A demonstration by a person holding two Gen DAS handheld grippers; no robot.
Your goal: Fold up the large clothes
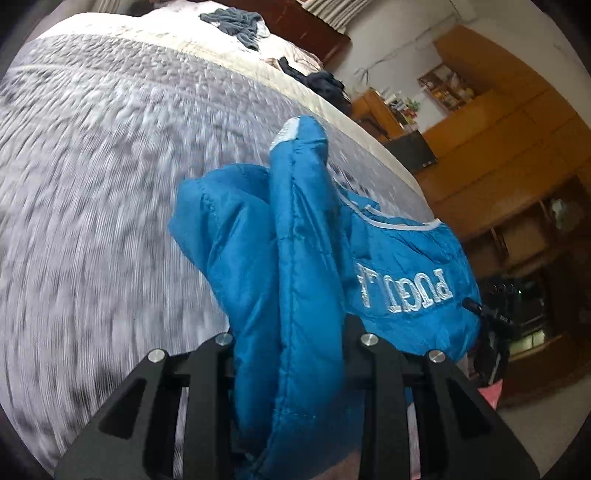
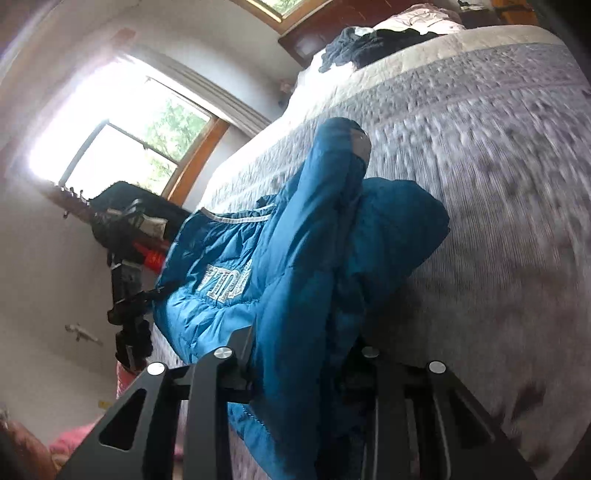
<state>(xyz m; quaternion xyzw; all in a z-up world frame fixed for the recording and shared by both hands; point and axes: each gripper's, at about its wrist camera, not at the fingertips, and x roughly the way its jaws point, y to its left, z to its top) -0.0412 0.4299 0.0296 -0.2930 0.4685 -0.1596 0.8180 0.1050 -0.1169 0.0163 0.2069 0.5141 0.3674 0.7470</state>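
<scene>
One blue jacket (image 1: 295,266) is hanging bunched between two grippers, just above the bed (image 1: 92,184). Left gripper (image 1: 291,354) is clamping a thick fold of it; right gripper (image 2: 295,365) is pinching another fold, w/ the opposite gripper showing at each view's edge. Step, I'd judge: carrying/laying out, no fold done yet. Next move is needing a spread flat on the quilt, sleeves untangled. Also 2 dark clothes piles (image 1: 236,22) far end.

You are seeing white stitched lettering on the blue jacket (image 1: 295,258), hanging upside down and reading roughly "PUGI", its remaining characters not legible.
</scene>
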